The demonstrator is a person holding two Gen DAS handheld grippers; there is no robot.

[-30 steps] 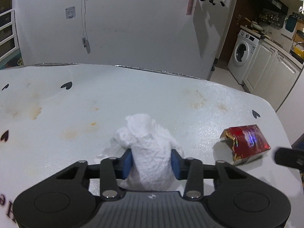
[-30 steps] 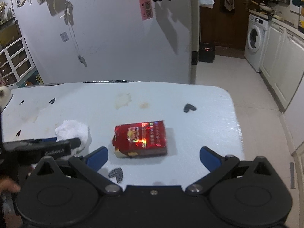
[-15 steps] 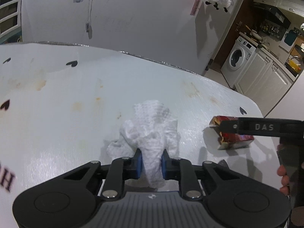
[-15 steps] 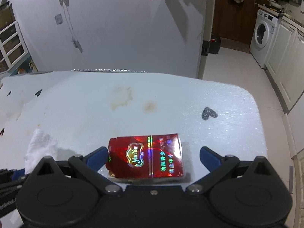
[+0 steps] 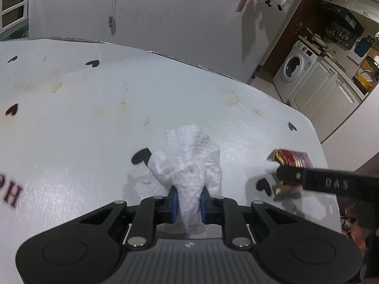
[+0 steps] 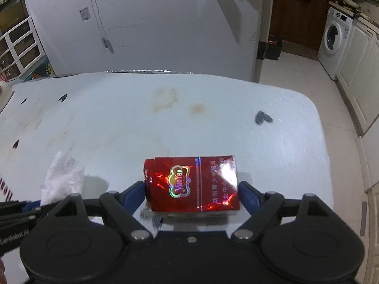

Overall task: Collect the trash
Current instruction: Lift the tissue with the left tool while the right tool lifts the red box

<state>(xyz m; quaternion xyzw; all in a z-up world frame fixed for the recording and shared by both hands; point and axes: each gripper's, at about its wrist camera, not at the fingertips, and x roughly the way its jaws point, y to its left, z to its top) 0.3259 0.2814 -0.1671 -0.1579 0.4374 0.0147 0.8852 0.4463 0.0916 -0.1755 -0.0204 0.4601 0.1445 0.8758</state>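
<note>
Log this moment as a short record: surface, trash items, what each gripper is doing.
surface: white table with black heart marks and brownish stains
trash 1: crumpled white paper towel
trash 2: red shiny carton, lying flat, one end torn open
left gripper: shut on the paper towel, blue pads pinching its lower part
right gripper: jaws closing around the carton, one pad at each end; firm contact cannot be told
background: washing machine beside white cabinets
</note>
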